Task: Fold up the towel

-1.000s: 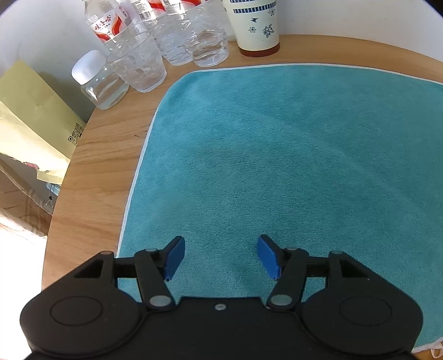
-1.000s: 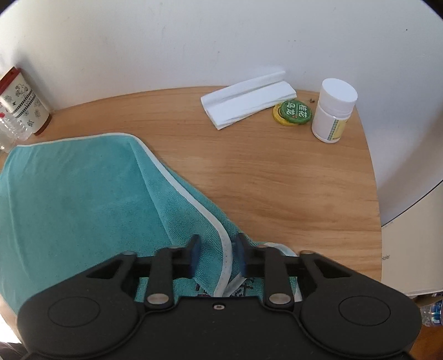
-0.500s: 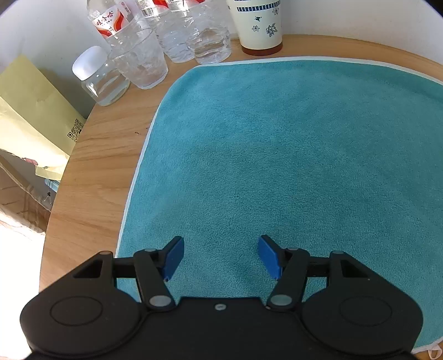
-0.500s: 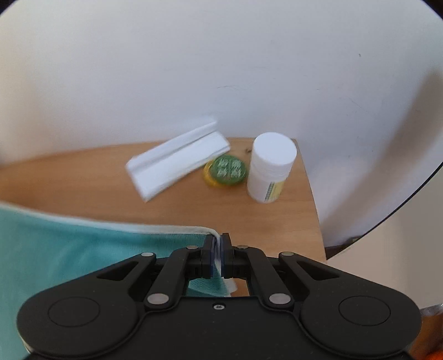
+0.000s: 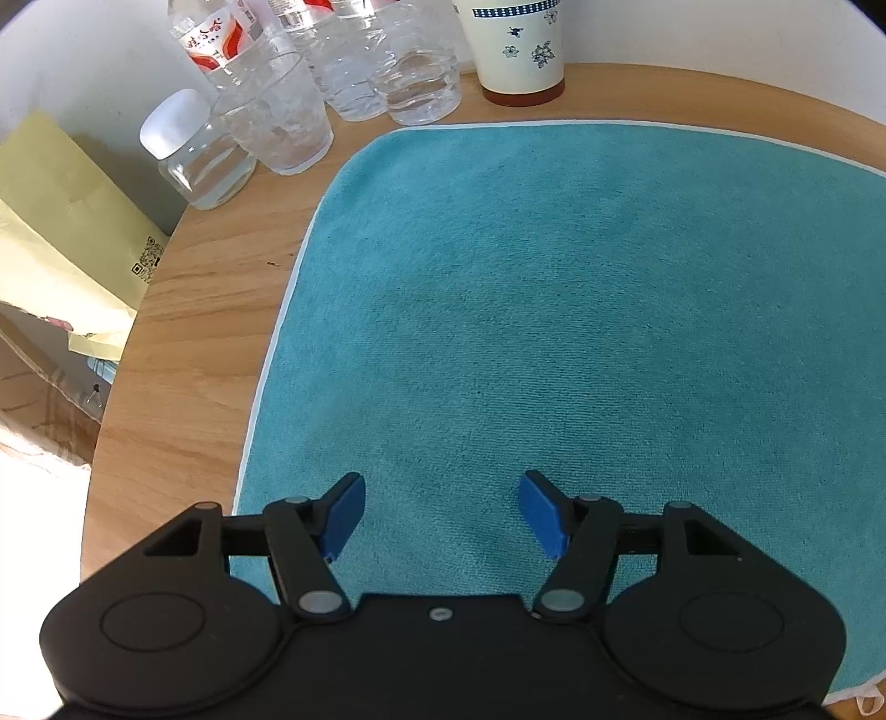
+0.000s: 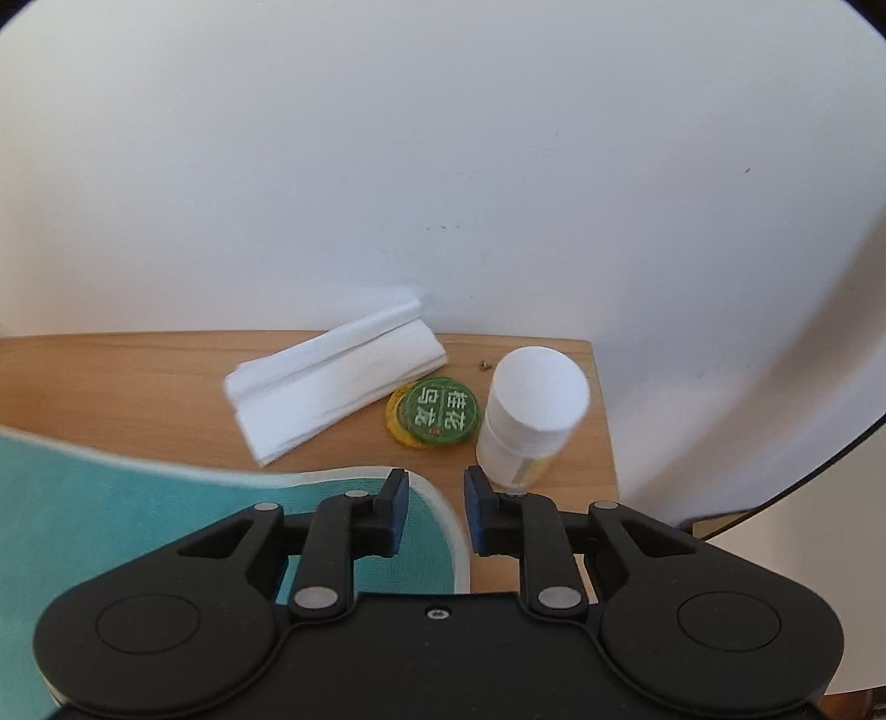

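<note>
Now the right claw has let go of the towel corner it carried across.

The round wooden bench [image 5: 188, 343] carries the teal microfibre towel with white piping [image 5: 554, 310], which lies flat and smooth in the left view, its far edge just short of the white floral paper cup [image 5: 518, 50]. Half a second ago the right claw [image 6: 436, 512] was pinched shut on the hem; its pads now stand parted, the corner [image 6: 426, 493] loose between them, near the white-capped pill bottle [image 6: 531, 410]. The left claw [image 5: 440, 515] stays wide open above the cloth, holding nothing. That looks like one fold delivered.
</note>
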